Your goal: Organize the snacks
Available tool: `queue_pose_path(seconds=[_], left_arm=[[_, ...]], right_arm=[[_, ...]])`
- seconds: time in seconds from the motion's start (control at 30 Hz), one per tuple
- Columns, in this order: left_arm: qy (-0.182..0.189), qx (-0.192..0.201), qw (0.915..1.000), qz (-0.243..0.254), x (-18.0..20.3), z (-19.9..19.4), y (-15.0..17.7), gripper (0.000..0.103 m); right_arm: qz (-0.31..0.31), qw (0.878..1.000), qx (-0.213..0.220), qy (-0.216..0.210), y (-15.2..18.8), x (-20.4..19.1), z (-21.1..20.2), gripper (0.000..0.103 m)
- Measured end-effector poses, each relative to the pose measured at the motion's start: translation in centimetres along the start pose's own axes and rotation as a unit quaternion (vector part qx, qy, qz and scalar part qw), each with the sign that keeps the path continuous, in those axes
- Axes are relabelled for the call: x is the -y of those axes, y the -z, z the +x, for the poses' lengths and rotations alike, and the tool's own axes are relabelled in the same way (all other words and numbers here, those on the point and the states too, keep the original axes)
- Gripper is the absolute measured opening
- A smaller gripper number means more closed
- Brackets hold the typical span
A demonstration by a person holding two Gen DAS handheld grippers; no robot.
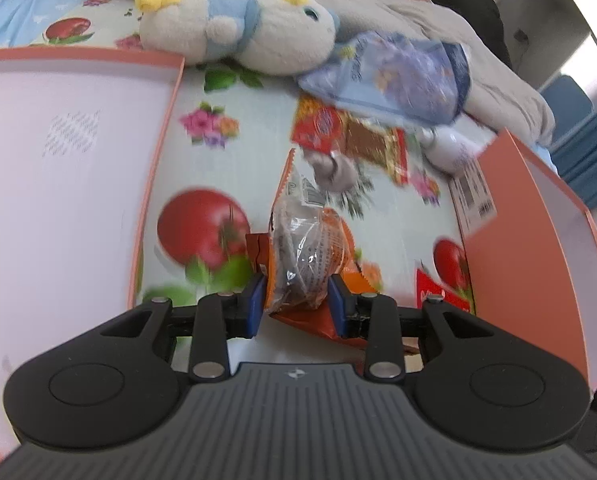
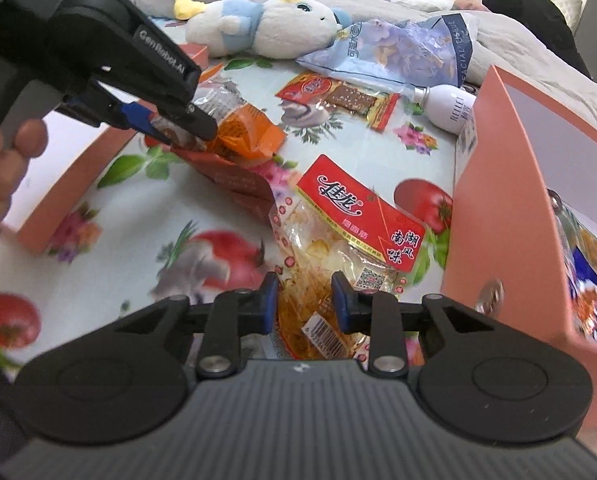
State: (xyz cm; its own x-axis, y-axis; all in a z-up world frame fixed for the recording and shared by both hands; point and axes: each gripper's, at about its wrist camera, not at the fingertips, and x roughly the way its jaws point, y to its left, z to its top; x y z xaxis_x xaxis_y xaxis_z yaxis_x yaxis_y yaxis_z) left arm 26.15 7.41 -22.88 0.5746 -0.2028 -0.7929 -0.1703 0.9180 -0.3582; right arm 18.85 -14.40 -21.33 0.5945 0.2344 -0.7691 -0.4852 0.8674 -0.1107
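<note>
You are pinching the orange pack (image 1: 302, 264) in your left gripper (image 1: 298, 300) and the red-label bag (image 2: 338, 248) in your right gripper (image 2: 304, 300) (both narrowed, gripping); keep squeezing, steering toward the box (image 2: 498, 200) at three o'clock.

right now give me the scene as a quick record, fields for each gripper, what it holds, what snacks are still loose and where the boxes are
left gripper: shut on orange snack packet
right gripper: shut on clear packet with red label
loose snacks: red and brown wafer packet, lying flat on the floral cloth
other items: pale blue tissue pack, white bottle, plush toy
boxes: left pink box; right pink box, with a blue and white packet inside
</note>
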Motion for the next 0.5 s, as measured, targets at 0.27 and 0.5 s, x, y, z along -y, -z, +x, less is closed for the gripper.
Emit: queue_pose_path(seconds=[0.27,0.5], left_arm=[[-0.005,-0.032,0.9994,0.007,0.1,-2.3,3.4,0.054],[-0.040,-0.032,0.9979,0.038,0.9,-3.4,4.0,0.079]], right_arm=[[-0.011,1.000,0.000,0.007,1.6,-0.5,-2.2,0.031],[-0.024,1.000,0.002,0.001,1.9,-0.7,-2.9,0.031]])
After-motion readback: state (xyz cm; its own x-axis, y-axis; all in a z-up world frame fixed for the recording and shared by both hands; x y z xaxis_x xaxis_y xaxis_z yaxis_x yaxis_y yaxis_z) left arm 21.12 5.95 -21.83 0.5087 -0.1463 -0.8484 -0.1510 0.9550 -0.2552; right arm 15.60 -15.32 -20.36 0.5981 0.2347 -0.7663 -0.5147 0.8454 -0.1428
